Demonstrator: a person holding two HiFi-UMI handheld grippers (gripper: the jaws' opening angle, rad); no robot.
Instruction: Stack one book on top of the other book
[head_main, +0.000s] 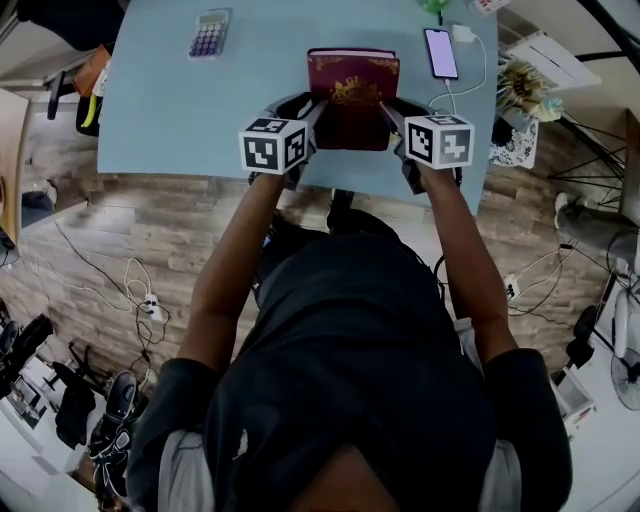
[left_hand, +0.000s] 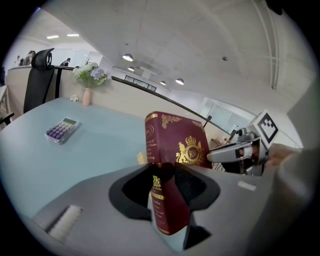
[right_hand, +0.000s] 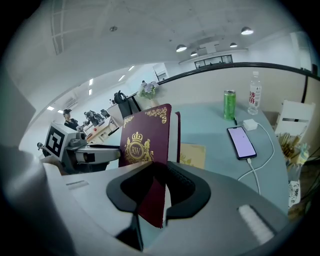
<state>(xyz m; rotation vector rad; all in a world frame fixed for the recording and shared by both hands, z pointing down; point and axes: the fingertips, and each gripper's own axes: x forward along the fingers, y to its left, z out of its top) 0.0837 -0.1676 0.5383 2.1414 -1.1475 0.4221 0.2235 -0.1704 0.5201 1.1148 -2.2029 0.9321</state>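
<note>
A maroon book (head_main: 352, 98) with a gold crest hangs over the near part of the light blue table (head_main: 180, 110), gripped at both sides. My left gripper (head_main: 318, 108) is shut on its spine side (left_hand: 165, 210). My right gripper (head_main: 386, 108) is shut on its page-edge side (right_hand: 156, 200). A tan book (right_hand: 193, 155) lies flat on the table just behind the held one. Only a corner of that tan book (left_hand: 141, 158) shows in the left gripper view, and the head view hides it under the maroon book.
A calculator (head_main: 210, 32) lies at the table's far left. A phone (head_main: 441, 52) on a white charger cable lies at the far right. Beyond it stand a green can (right_hand: 229, 104) and a water bottle (right_hand: 255, 92). A vase of flowers (left_hand: 87, 95) stands at the far edge.
</note>
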